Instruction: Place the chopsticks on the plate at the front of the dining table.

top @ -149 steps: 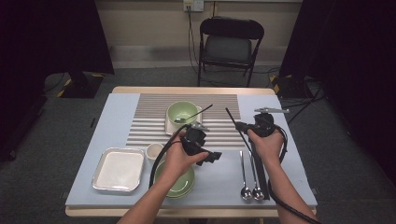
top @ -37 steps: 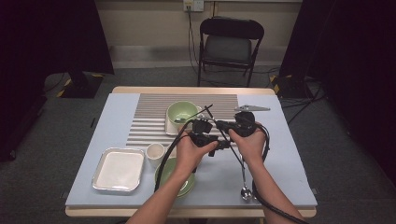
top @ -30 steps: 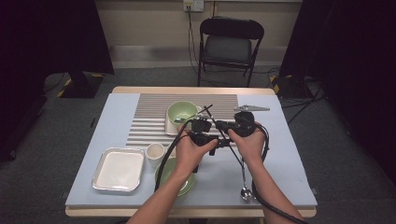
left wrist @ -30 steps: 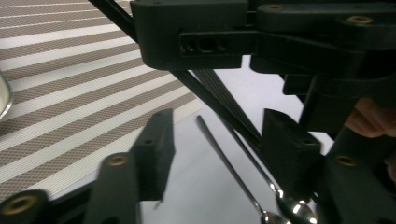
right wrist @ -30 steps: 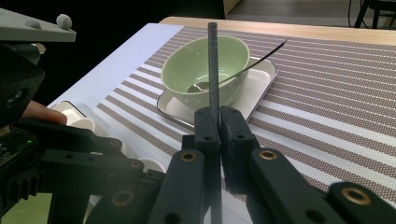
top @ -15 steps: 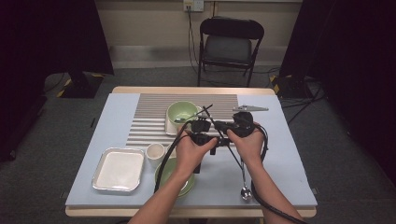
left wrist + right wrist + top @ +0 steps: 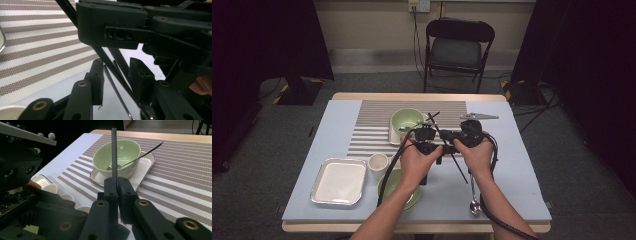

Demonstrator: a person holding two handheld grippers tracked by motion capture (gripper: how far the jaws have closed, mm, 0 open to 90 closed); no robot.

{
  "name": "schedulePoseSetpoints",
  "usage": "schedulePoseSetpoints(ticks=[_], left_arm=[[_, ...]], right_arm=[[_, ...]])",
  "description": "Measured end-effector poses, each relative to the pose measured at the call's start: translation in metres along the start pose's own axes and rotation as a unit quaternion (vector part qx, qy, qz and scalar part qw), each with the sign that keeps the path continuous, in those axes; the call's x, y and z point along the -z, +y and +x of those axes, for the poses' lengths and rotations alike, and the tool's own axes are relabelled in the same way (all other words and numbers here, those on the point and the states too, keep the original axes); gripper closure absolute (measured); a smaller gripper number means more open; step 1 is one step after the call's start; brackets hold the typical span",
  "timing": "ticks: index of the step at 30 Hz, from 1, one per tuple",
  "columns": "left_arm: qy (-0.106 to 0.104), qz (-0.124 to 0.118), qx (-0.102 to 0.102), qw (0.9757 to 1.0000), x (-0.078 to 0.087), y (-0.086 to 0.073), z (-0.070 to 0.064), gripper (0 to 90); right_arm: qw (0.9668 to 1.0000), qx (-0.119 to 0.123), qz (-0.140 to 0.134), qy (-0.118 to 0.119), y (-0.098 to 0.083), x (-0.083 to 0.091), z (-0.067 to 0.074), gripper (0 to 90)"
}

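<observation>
Over the middle of the table a person's hands hold my two grippers close together. My right gripper (image 7: 451, 135) (image 7: 116, 182) is shut on a thin black chopstick (image 7: 114, 152) (image 7: 458, 165), which slants across the table in the high view. In the left gripper view that chopstick (image 7: 110, 65) runs diagonally between the jaws of my left gripper (image 7: 115, 72) (image 7: 430, 145). Those jaws have just been closing, and a gap still shows beside the stick. A green bowl (image 7: 407, 120) (image 7: 127, 152) with a spoon (image 7: 140, 156) in it sits on a white square plate (image 7: 145, 162) just behind the grippers.
A striped mat (image 7: 372, 125) covers the back of the table. At the front left lie a white tray (image 7: 339, 181), a small white cup (image 7: 377, 162) and a green plate (image 7: 387, 187) partly under the left forearm. Metal spoons (image 7: 474, 200) lie front right. A chair (image 7: 459, 50) stands beyond.
Since five seconds ago the right hand has carried the chopstick leftward to meet the left gripper. Over the last second both hands stay where they are.
</observation>
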State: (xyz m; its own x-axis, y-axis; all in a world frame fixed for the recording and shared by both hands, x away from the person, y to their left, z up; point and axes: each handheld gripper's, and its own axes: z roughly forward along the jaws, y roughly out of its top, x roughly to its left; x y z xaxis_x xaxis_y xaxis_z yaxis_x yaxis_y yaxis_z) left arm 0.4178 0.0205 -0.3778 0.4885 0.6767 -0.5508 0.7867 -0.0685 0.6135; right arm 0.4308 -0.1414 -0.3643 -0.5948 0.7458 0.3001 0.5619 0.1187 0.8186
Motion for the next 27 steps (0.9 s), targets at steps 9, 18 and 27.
schedulePoseSetpoints(ticks=[9,18,27], left_arm=[[-0.002,0.003,0.019,0.9998,0.004,0.001,0.001,75.3],[0.014,0.007,0.031,0.9994,0.008,0.002,0.002,84.0],[0.006,0.014,0.041,0.9991,0.012,0.003,0.001,86.2]], right_arm=[[0.9999,-0.005,-0.008,0.010,0.002,0.004,0.001,86.1],[0.9995,-0.002,-0.029,0.014,0.004,0.008,-0.002,82.8],[0.9996,0.005,-0.029,0.003,0.005,0.013,-0.009,73.2]])
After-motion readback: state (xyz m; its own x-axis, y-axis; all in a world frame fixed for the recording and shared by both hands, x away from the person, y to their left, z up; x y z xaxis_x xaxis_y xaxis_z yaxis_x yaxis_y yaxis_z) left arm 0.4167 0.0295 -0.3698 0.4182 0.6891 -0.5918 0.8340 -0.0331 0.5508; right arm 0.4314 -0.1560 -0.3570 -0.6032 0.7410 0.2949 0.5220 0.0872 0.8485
